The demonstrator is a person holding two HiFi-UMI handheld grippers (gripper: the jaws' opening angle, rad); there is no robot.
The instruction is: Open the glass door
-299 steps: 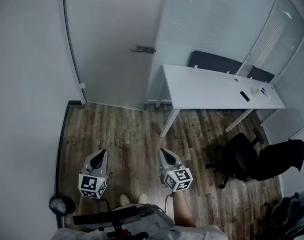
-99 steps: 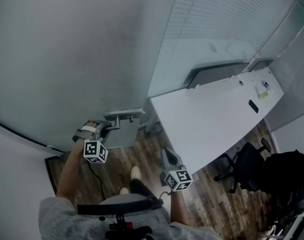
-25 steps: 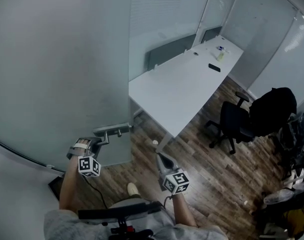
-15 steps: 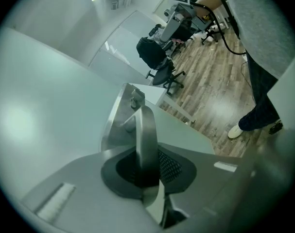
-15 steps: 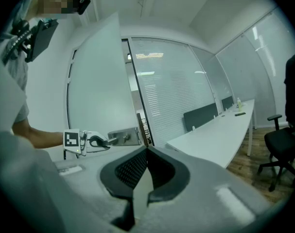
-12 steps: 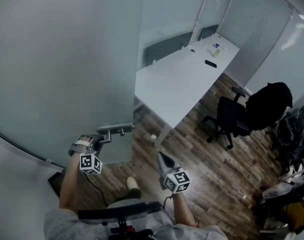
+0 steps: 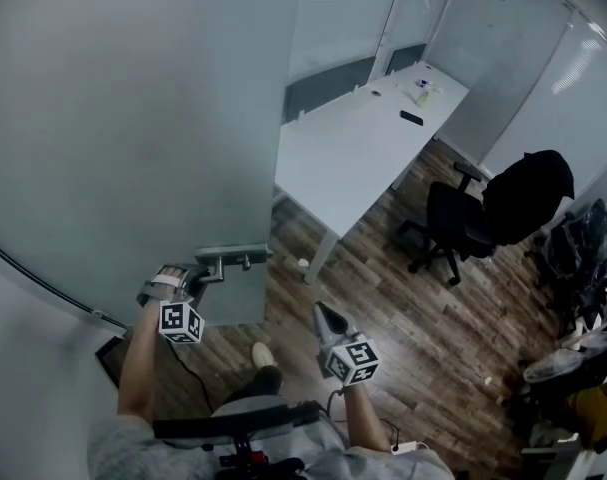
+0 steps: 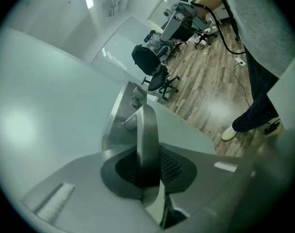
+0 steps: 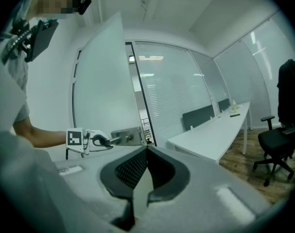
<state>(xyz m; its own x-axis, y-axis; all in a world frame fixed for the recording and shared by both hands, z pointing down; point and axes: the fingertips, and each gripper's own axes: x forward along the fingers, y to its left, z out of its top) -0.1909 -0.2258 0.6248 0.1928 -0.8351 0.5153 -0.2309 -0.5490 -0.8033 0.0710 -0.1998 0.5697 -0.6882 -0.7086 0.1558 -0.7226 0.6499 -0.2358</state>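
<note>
Frosted glass door point(image 7: 133, 118) fills the upper left of the head view, swung open. Its metal handle point(image 7: 238, 254) sits at lower left, and the left gripper point(image 7: 205, 271) is clamped on the lever. The right gripper point(image 7: 323, 317) hangs at lower centre, its jaws together on nothing. A dark wood floor point(image 7: 403, 308) runs to the right, with a white desk point(image 7: 353, 148) at upper centre and a black office chair point(image 7: 451, 218) beside it. The door's free edge now sits further right than a second ago.
</note>
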